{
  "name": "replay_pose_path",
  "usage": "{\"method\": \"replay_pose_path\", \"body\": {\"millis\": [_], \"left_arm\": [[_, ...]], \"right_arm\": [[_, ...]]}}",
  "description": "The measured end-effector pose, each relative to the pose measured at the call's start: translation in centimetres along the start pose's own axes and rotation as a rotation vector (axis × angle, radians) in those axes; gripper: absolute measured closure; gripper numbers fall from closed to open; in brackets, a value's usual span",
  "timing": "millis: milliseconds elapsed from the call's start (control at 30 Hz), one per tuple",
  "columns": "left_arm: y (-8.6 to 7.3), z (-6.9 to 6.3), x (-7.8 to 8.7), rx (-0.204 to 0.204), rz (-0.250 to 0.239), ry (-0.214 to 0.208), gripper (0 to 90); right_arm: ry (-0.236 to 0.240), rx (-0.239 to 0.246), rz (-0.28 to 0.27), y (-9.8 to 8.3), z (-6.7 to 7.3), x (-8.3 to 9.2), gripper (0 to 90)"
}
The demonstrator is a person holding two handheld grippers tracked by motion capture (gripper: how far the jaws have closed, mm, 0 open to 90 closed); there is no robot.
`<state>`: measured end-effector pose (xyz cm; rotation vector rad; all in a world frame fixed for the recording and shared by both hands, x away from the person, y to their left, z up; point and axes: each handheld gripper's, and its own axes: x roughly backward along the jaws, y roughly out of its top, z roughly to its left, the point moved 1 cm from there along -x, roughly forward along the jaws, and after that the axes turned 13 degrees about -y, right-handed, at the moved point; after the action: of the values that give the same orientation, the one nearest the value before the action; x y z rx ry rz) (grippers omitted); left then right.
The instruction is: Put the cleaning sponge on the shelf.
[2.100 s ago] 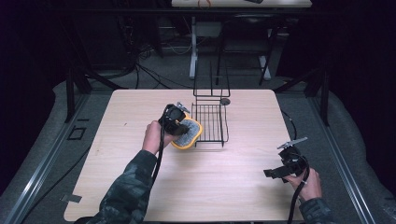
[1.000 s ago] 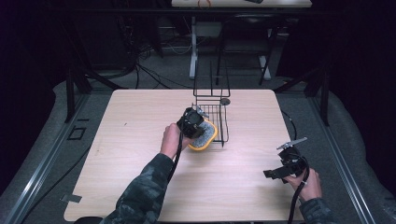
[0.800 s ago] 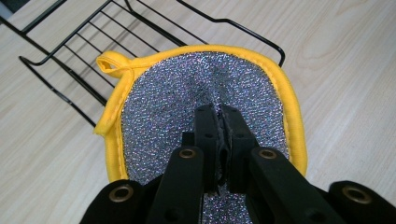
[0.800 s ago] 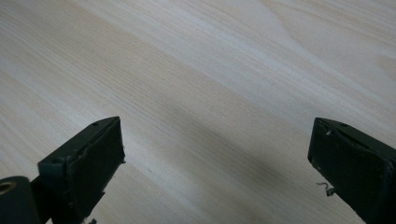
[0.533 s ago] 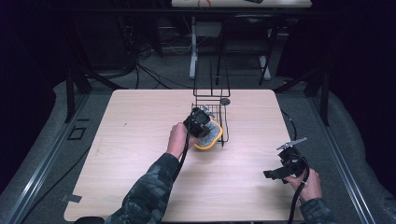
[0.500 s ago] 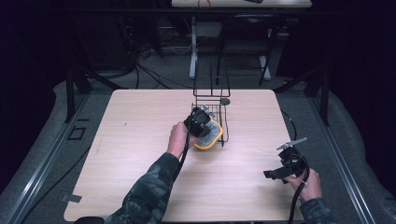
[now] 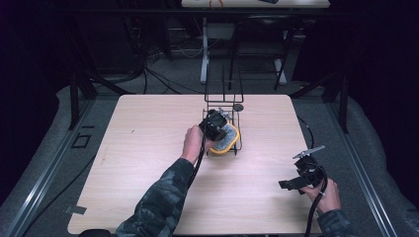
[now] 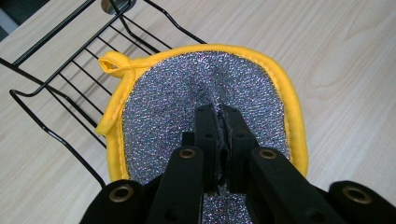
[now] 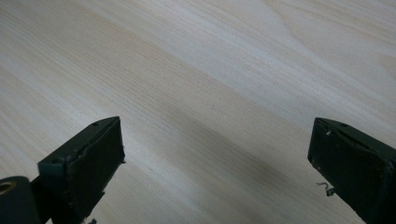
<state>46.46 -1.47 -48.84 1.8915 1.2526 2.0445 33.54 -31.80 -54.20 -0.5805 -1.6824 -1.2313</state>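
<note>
1. The left gripper (image 8: 220,116) has its jaws drawn together on the middle of a pad (image 8: 187,93), silver and glittery with a yellow border. A thin fold of the silver face is pinched between the two tips.
2. The pad lies partly over the wire floor of a black rack (image 8: 60,79) and partly past its edge, with bare table (image 8: 345,70) under its right side in the left gripper view. A small yellow loop sits at the pad's upper left corner, over the rack wires.
3. The right gripper (image 9: 215,154) has its jaws spread wide with nothing between them. Below them is plain wood grain; whether the tips touch the table cannot be told.
4. The high view places the left gripper (image 7: 213,124) at the rack (image 7: 223,103) near the table's middle, the hand (image 7: 193,143) just behind it and a camouflage sleeve running back to the near edge. The pad (image 7: 226,140) shows as a yellow rim at the rack's near right side.
5. The high view also shows the right gripper (image 7: 301,177) near the table's near right corner, well apart from the rack, held in the right hand (image 7: 326,195).
6. The left gripper view gives the pad's texture, loop and pinch, too small to read from above. The high view gives the rack's tall upright back wires and the spacing of the two grippers.
</note>
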Motion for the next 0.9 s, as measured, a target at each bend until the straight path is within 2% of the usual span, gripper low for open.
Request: {"method": "replay_pose_path", "body": {"millis": [400, 600, 633, 900], "left_arm": [[0.1, 0.8, -1.1, 0.021, 0.004, 0.018, 86.8], [0.1, 1.2, -1.6, 0.025, -0.010, 0.040, 86.7], [0.1, 1.2, -1.8, 0.039, -0.021, 0.042, 86.8], [0.1, 1.5, -2.5, 0.030, -0.003, 0.065, 86.7]], "right_arm": [[-0.001, 0.005, 0.004, 0.0, 0.0, 0.0, 2.9], [0.004, 0.004, 0.004, 0.0, 0.1, 0.0, 2.9], [0.003, 0.004, 0.004, 0.0, 0.1, 0.0, 2.9], [0.004, 0.002, 0.004, 0.0, 0.0, 0.0, 2.9]]}}
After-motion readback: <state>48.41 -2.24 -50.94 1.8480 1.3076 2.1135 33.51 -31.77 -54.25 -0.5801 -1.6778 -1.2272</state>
